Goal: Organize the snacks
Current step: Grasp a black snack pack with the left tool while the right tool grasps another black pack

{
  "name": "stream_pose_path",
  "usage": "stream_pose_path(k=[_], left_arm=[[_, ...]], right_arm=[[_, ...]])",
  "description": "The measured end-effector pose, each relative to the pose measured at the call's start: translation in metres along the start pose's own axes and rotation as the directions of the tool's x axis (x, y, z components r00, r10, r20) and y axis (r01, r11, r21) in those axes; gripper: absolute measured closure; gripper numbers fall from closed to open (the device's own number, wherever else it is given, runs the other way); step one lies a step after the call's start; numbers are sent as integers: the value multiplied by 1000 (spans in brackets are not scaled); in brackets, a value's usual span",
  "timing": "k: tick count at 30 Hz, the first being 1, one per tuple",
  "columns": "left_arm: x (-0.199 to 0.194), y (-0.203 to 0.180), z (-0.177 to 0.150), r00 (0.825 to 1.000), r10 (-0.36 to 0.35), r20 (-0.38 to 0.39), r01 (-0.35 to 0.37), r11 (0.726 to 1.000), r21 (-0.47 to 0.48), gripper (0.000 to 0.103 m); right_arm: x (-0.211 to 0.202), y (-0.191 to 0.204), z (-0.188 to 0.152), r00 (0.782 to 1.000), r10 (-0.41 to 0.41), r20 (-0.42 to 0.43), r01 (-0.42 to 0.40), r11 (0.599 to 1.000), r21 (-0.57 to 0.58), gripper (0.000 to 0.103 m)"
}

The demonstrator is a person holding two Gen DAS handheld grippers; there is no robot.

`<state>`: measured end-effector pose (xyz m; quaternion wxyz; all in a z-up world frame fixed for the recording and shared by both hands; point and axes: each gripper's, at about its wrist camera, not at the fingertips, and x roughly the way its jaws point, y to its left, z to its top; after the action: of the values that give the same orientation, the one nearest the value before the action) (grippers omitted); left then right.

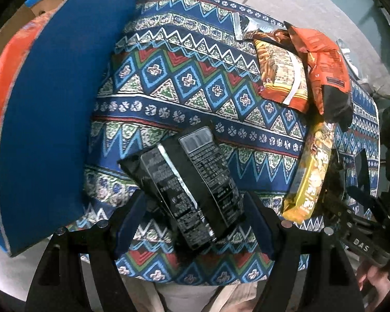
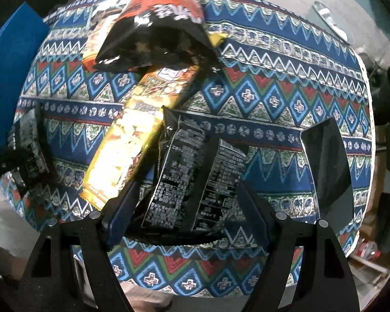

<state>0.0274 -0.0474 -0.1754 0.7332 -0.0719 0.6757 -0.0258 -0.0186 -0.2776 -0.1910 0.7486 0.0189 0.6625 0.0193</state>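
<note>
The left gripper [image 1: 193, 208] stands partly open, its fingers astride one black snack packet [image 1: 187, 182] lying on the patterned cloth [image 1: 195, 83]; grip cannot be told. The right gripper [image 2: 187, 197] likewise straddles another black packet [image 2: 195, 174], a yellow packet [image 2: 127, 140] just left

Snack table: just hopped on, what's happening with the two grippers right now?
Each gripper has a black snack bag between its fingers. The left gripper straddles one black bag beside the blue box. The right gripper straddles another black bag, next to a yellow packet. Whether either is clamped is unclear. More snacks lie piled on the patterned cloth.
</note>
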Motion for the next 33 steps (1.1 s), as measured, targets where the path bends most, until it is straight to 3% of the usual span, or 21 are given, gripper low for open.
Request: stream_pose_path(k=[7, 12, 20, 26, 29, 31, 33], left_arm=[[20, -3, 12, 999, 1, -32, -2, 1000, -27, 24], [26, -16, 16, 1000, 20, -21, -20, 1000, 20, 18], [35, -46, 17, 998, 61, 10, -62, 991, 122, 18], [40, -89, 8, 994, 96, 54, -106, 964, 243, 35], [40, -101, 5, 993, 87, 75, -104, 956, 276, 39], [38, -108, 3, 993, 80, 85, -101, 952, 288, 47], [34, -112, 3, 992, 83, 98, -109, 945, 307, 47]], right_arm=[[2, -33, 9, 999, 52, 2, -52, 994, 93, 26], [20, -42, 12, 998, 60, -33, -55, 990, 129, 26], [44, -50, 0, 998, 10, -60, -3, 994, 107, 27], [54, -46, -7, 999, -15, -36, 17, 999, 46, 44], [50, -39, -5, 999, -20, -33, 21, 999, 27, 45], [47, -38, -6, 999, -32, -31, 32, 999, 13, 45], [36, -34, -3, 998, -55, -21, 55, 998, -3, 45]])
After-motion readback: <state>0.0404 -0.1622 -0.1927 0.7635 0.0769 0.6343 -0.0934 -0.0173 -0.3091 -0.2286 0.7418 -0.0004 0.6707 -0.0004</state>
